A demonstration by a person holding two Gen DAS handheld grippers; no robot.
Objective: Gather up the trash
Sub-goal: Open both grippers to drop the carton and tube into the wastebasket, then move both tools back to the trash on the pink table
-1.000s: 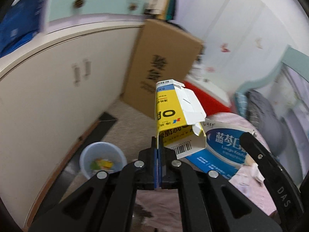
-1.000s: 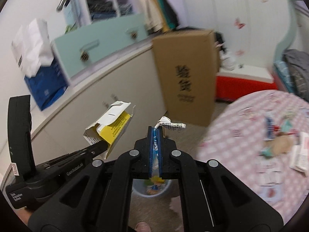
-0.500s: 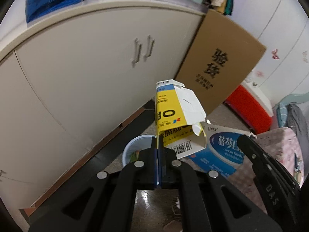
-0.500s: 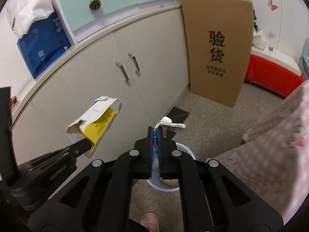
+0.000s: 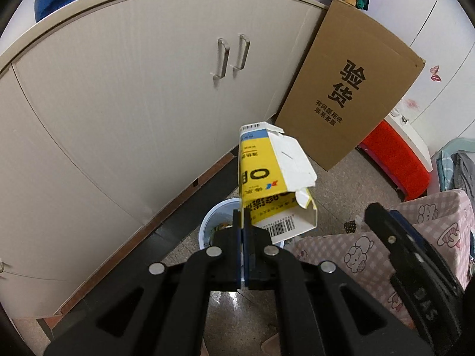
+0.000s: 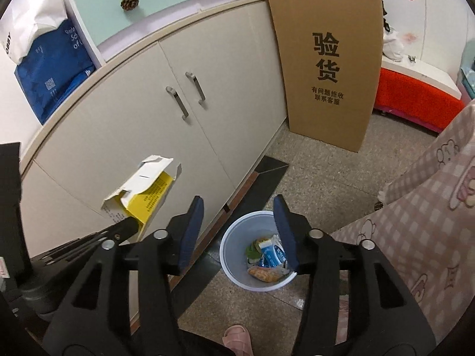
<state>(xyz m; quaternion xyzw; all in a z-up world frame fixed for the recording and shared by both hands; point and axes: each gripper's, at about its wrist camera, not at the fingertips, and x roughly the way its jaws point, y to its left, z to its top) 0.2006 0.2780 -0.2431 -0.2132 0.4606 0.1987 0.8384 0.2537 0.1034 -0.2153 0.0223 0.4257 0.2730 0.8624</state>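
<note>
Here the torn yellow-and-white cardboard carton is pinched in the left hand-held gripper above the pale blue plastic bin on the floor, over which the right hand-held gripper is spread empty, so release over the opening is judged next.

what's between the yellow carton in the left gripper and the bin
Nothing visible. The yellow carton, pinched in the left hand-held gripper, hangs beside and above the open-topped white trash bin, with only air between. The right hand-held gripper is open over the bin.
</note>
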